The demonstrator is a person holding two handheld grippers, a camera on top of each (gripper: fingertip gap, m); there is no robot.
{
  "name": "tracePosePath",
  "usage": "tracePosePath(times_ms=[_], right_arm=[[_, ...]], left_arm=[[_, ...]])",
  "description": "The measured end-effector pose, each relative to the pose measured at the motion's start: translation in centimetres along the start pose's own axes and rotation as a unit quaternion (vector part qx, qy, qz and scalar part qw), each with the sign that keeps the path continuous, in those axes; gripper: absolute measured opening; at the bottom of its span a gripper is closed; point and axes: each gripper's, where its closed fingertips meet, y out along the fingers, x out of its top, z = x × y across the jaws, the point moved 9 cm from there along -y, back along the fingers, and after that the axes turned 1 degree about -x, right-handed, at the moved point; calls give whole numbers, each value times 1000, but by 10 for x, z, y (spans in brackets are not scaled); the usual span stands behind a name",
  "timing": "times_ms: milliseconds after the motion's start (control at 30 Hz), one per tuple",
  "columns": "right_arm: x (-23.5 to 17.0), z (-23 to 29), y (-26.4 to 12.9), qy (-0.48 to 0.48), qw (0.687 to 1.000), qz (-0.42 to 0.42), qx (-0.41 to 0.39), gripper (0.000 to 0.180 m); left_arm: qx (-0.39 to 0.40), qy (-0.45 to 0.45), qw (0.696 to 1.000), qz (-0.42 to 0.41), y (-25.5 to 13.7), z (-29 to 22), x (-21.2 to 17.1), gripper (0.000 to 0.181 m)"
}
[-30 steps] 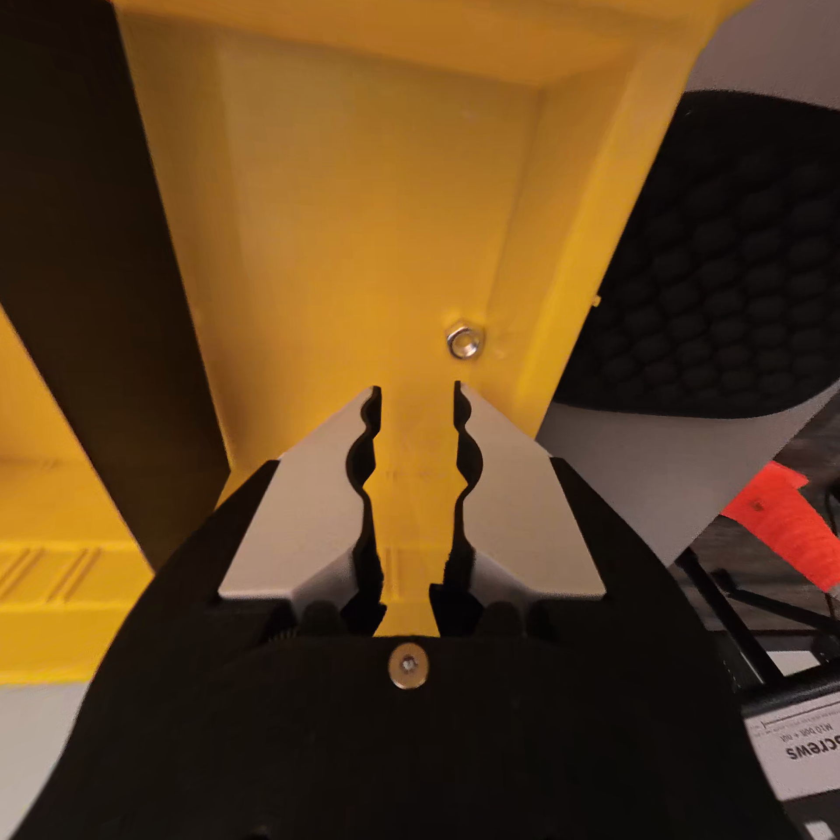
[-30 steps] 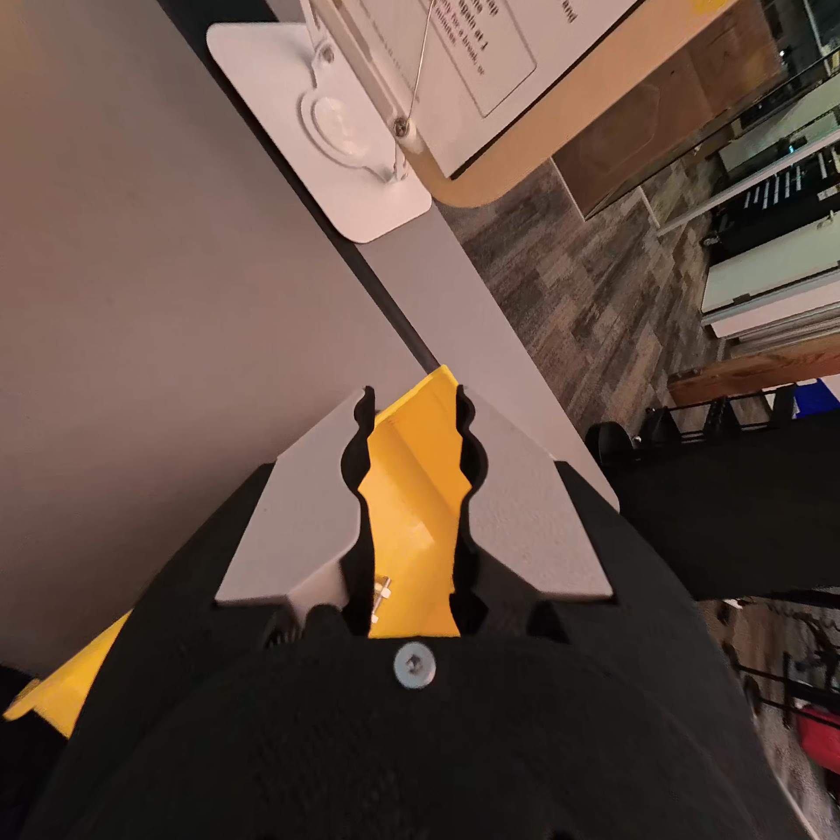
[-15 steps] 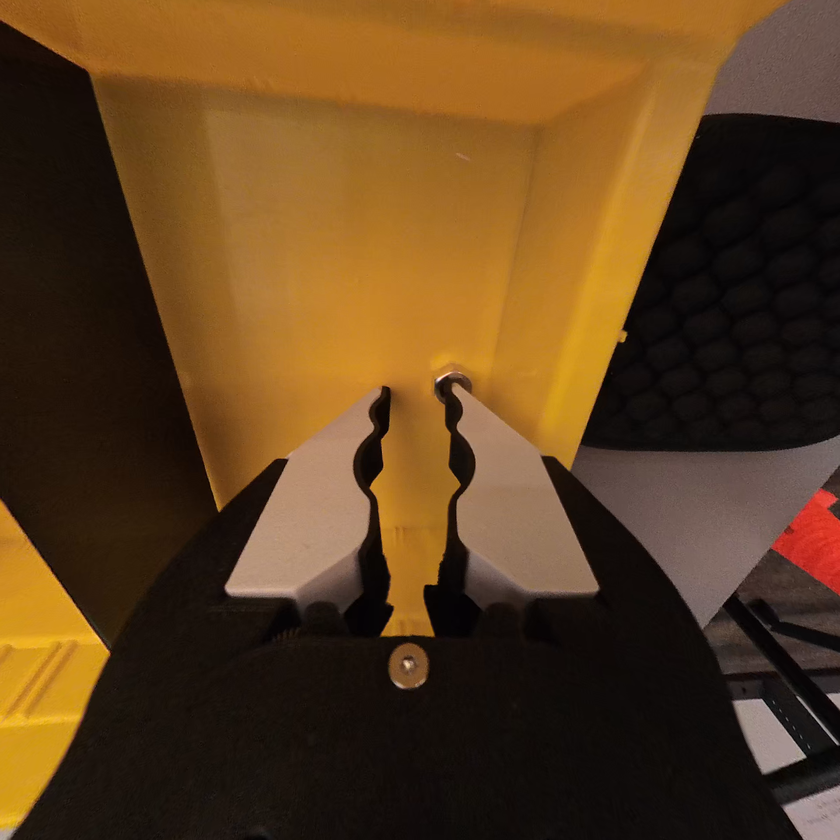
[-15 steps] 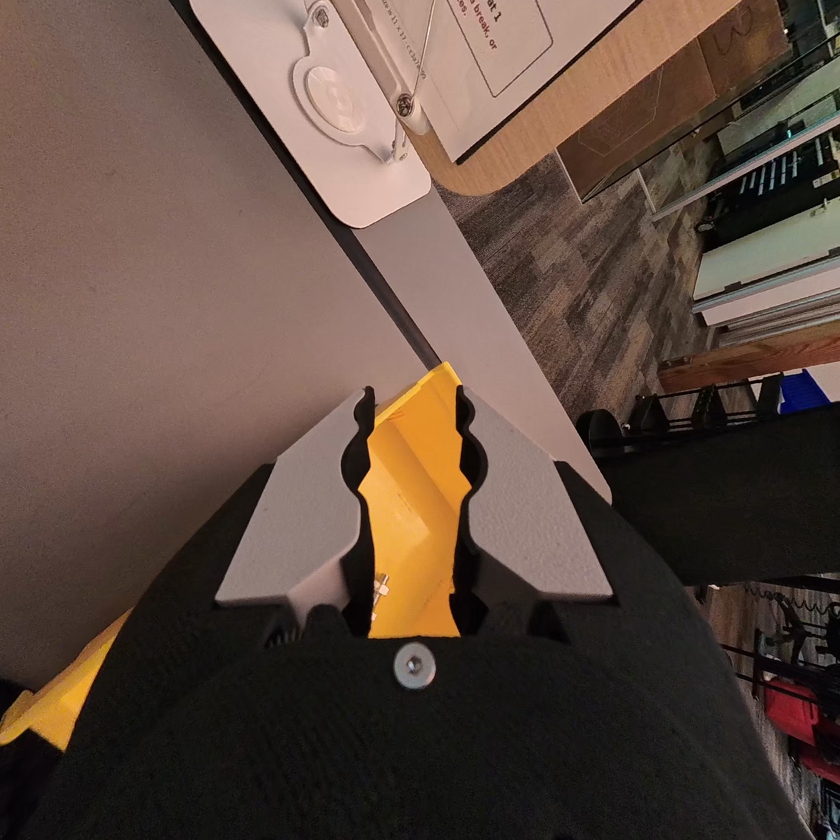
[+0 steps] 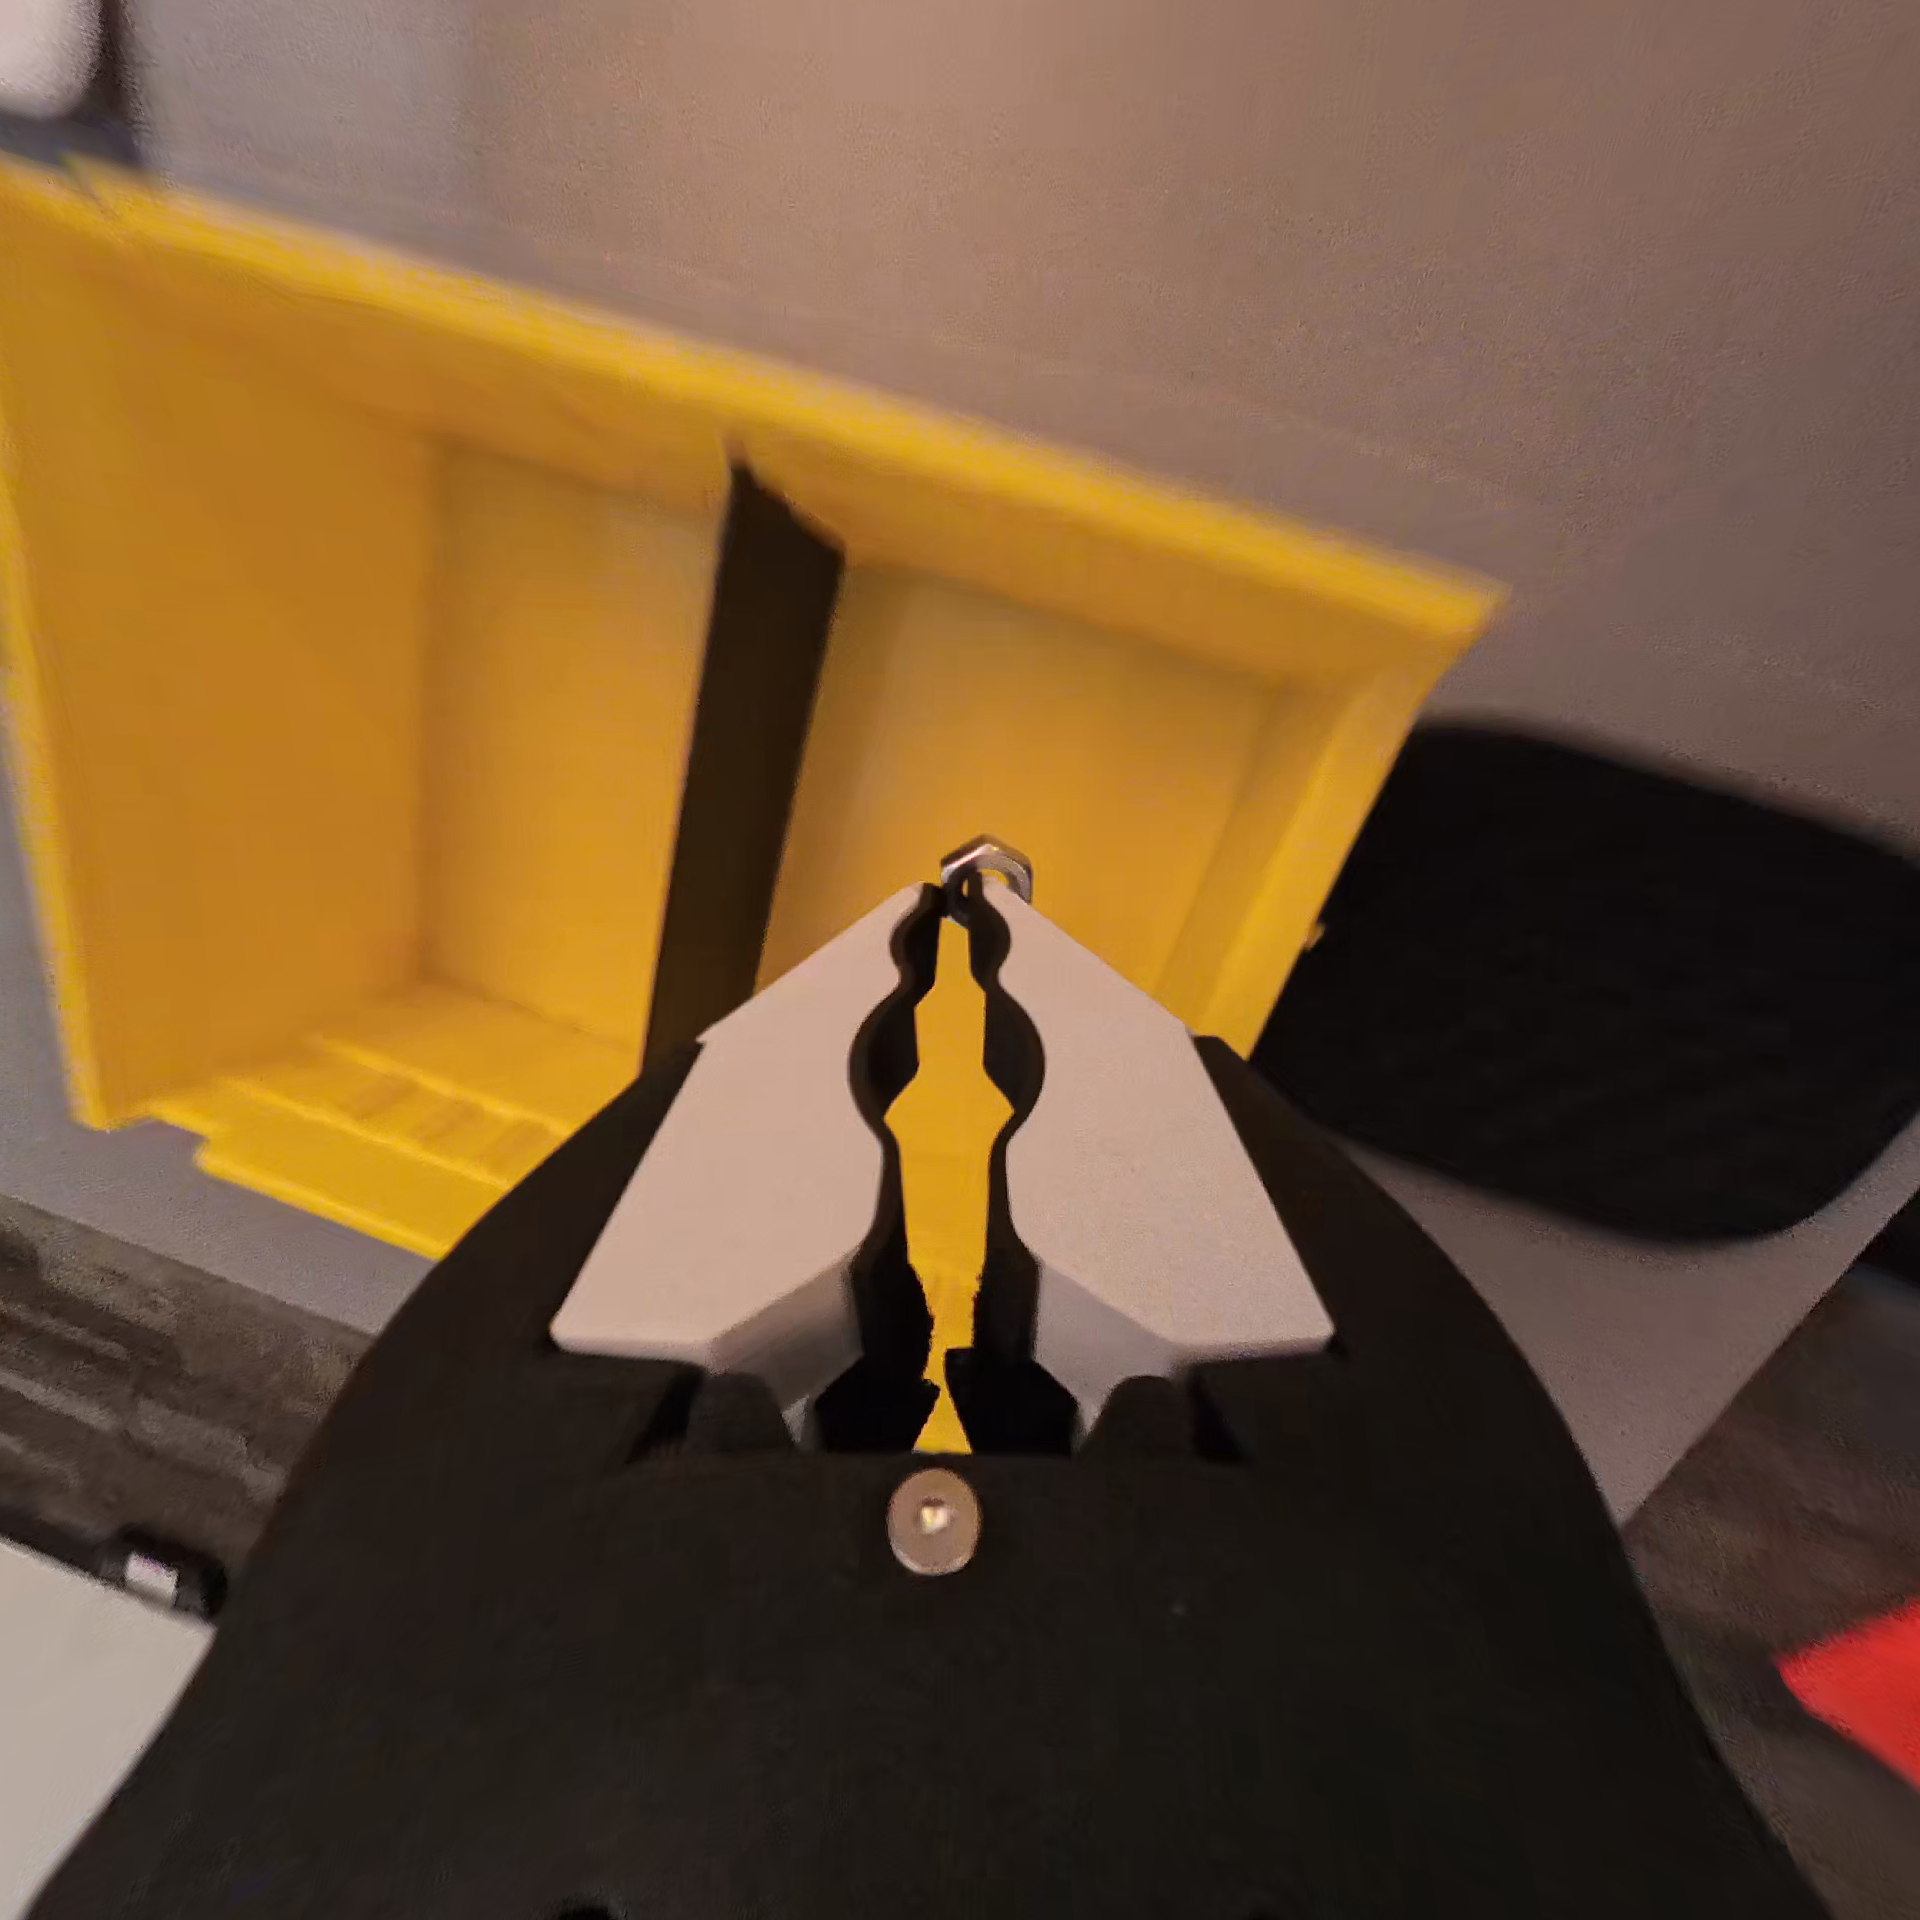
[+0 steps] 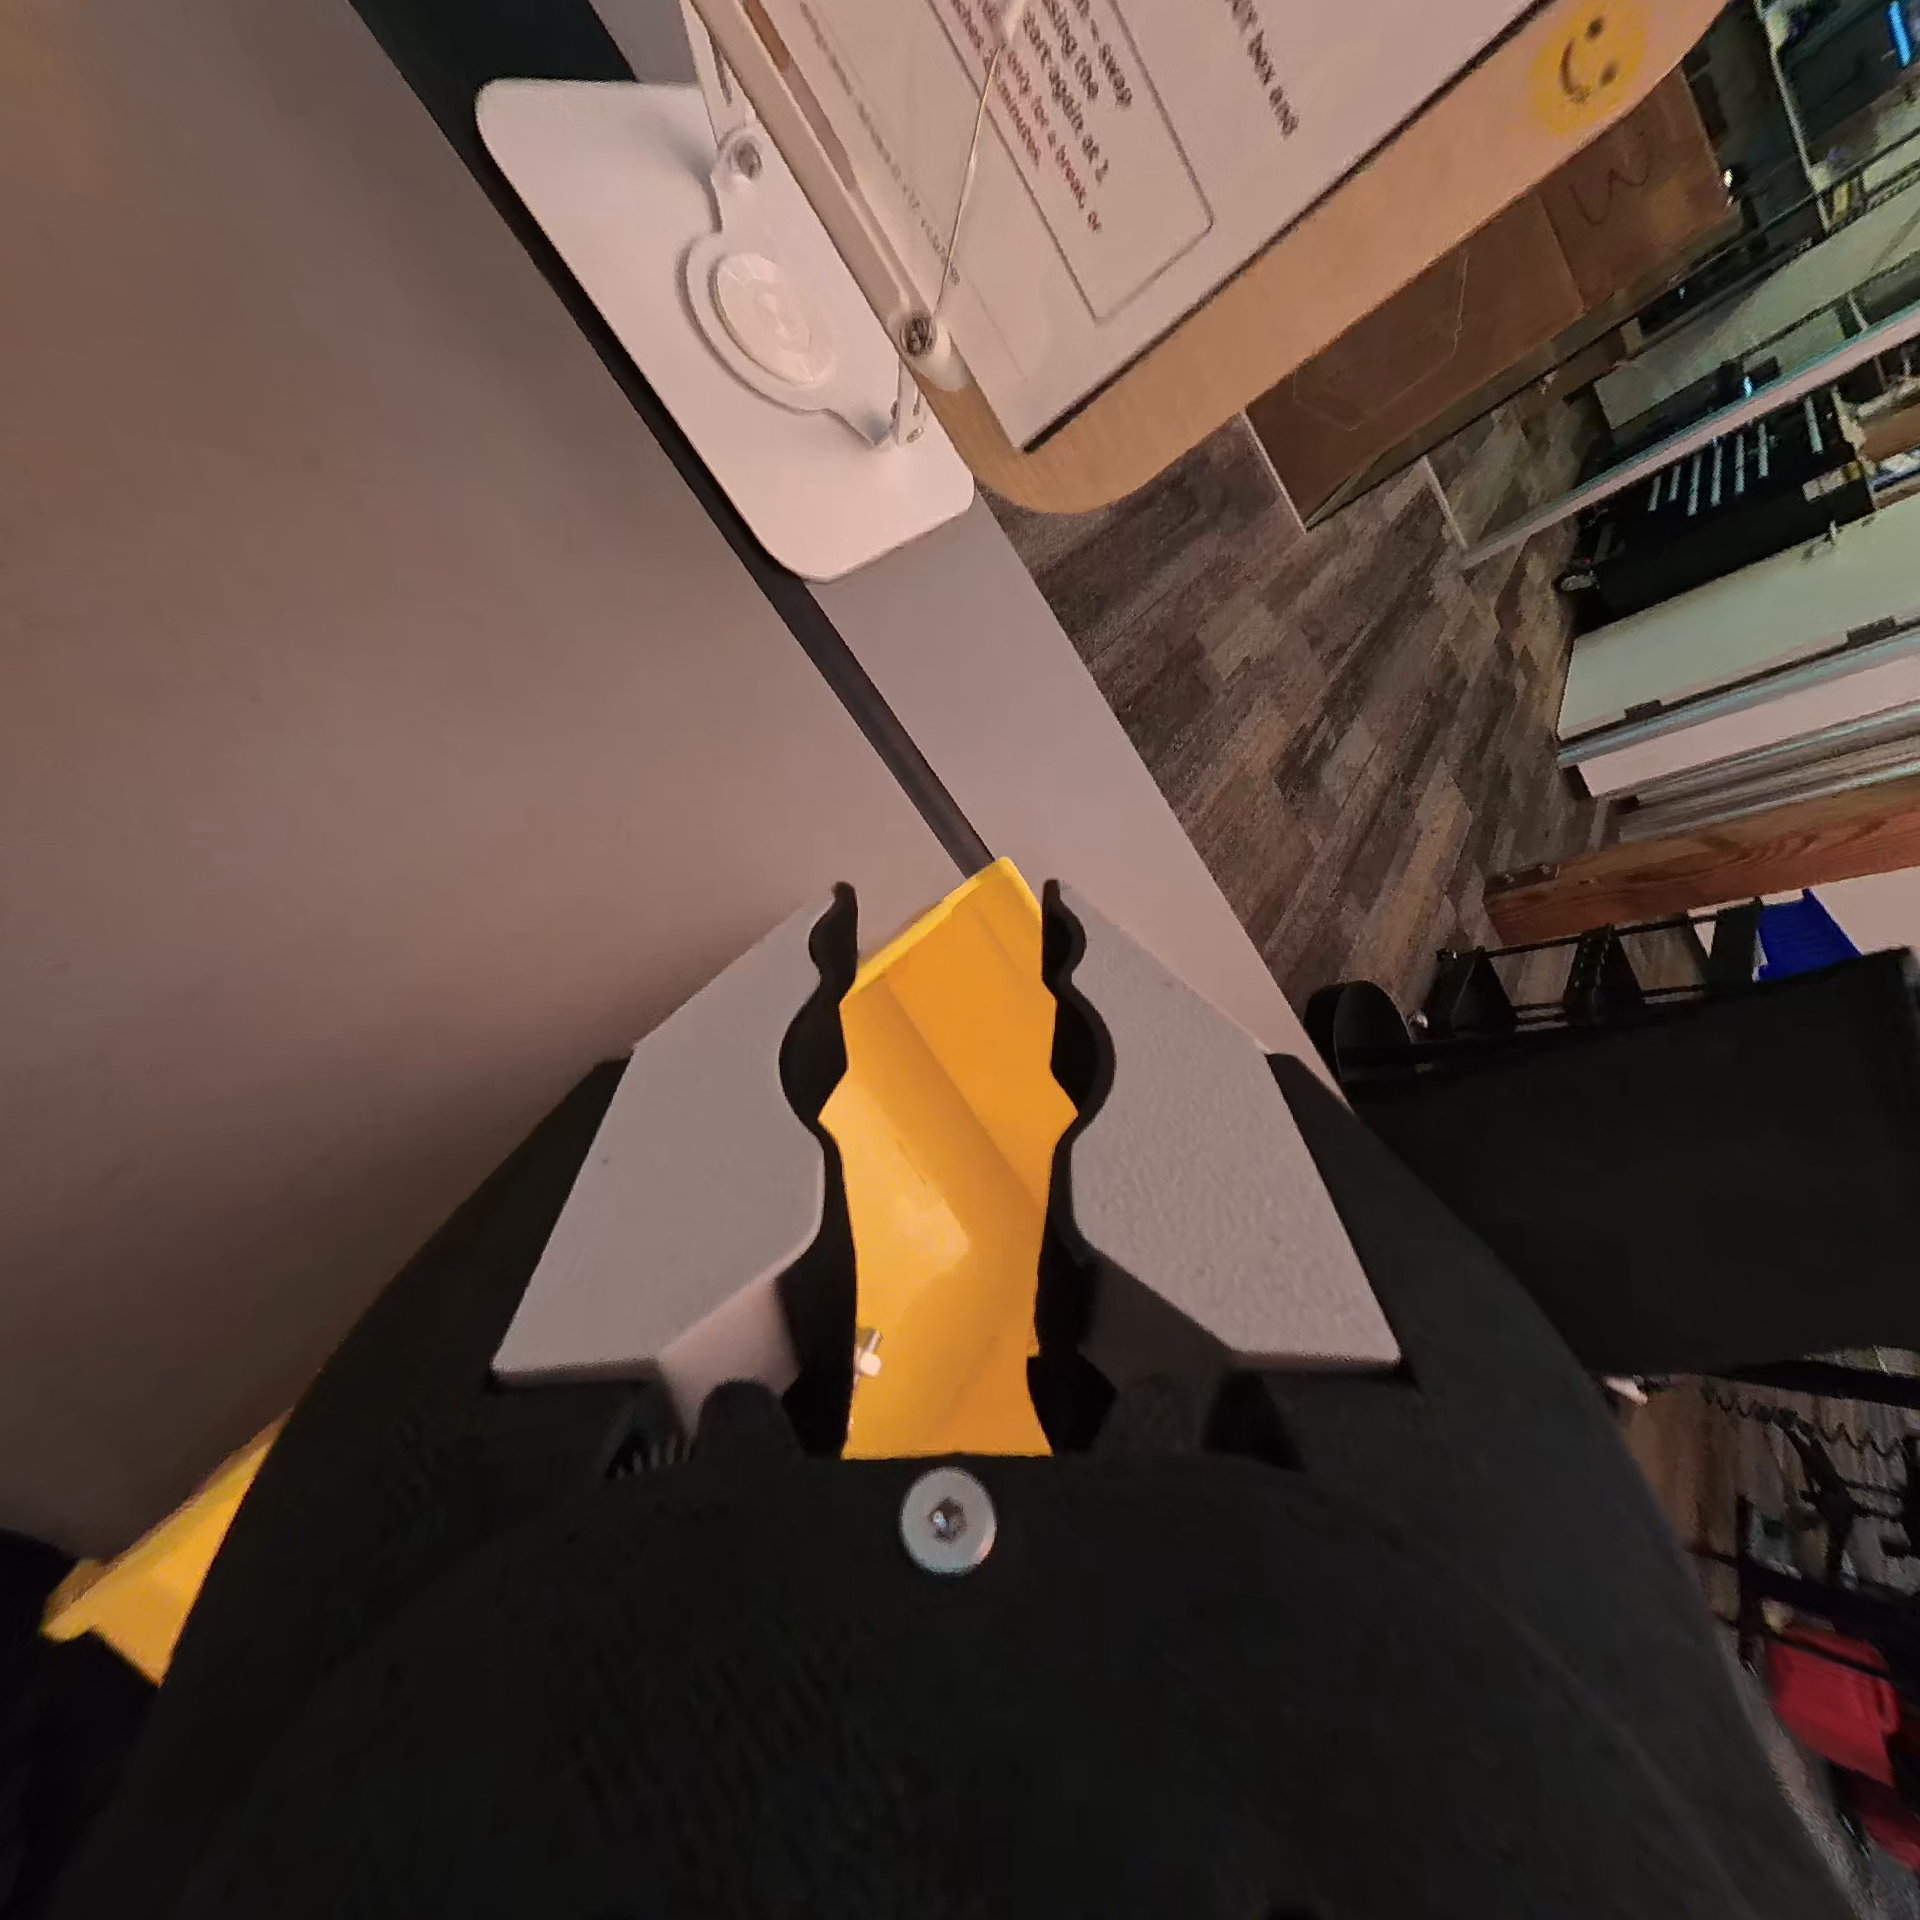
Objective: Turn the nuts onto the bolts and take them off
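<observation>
Landmark: the yellow tray (image 5: 312,644), with its black divider (image 5: 753,727) splitting it into two compartments.

Left side. The left gripper (image 5: 961,896) is clenched on a small steel nut (image 5: 985,864), pinched at the very tips and held above the tray's right-hand compartment. The view is blurred, so whether the nut sits square between the tips is uncertain. A black mat (image 5: 1621,997) lies just beside the tray's right wall.

Right side. The right gripper (image 6: 948,896) stands released, jaws apart with nothing between them, over one corner of the tray (image 6: 935,1091). A small bolt (image 6: 868,1351) lies in the tray, seen low in the gap between the jaws. Beyond the tray stands a white stand (image 6: 727,312) with a printed sheet.

Progress, as judged: early. One nut is picked up; no nut is on a bolt, and the bolt is not yet gripped. Threading on and removal remain.

Change from earlier frames: the nut previously lay on the floor of the right-hand compartment, near its right wall, with the left jaws open. They closed in on it, and the nut is now lifted clear. The right gripper is essentially unmoved and unchanged.
</observation>
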Motion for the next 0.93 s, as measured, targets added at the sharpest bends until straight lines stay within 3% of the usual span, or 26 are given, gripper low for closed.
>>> tracePosePath(times_ms=[33, 100, 167, 267, 400, 500, 700, 933], right_arm=[[4, 2, -3, -1, 1000, -16, 7, 35], [13, 8, -9, -3, 998, -48, 27, 35], [20, 15, -14, -9, 996, -75, 51, 35], [28, 27, -21, -20, 988, -114, 103, 35], [24, 25, -30, -22, 987, -121, 108, 35], [18, 18, -37, -7, 985, -133, 110, 35], [6, 4, -51, 15, 982, -155, 103, 35], [-5, -6, -55, 32, 981, -163, 99, 35]], left_arm=[[13, -1, 999, -38, -14, -6, 18, 3], [25, -16, 992, -126, -32, -23, 58, 3], [-25, -41, 985, -167, -29, -45, 97, 3], [-81, -26, 984, -157, 9, -79, 147, 3], [-114, 10, 990, -79, 80, -110, 196, 3], [-110, 33, 993, -28, 107, -119, 215, 3], [-105, 37, 994, 21, 123, -120, 230, 3], [-98, 46, 994, 29, 133, -120, 240, 4]])
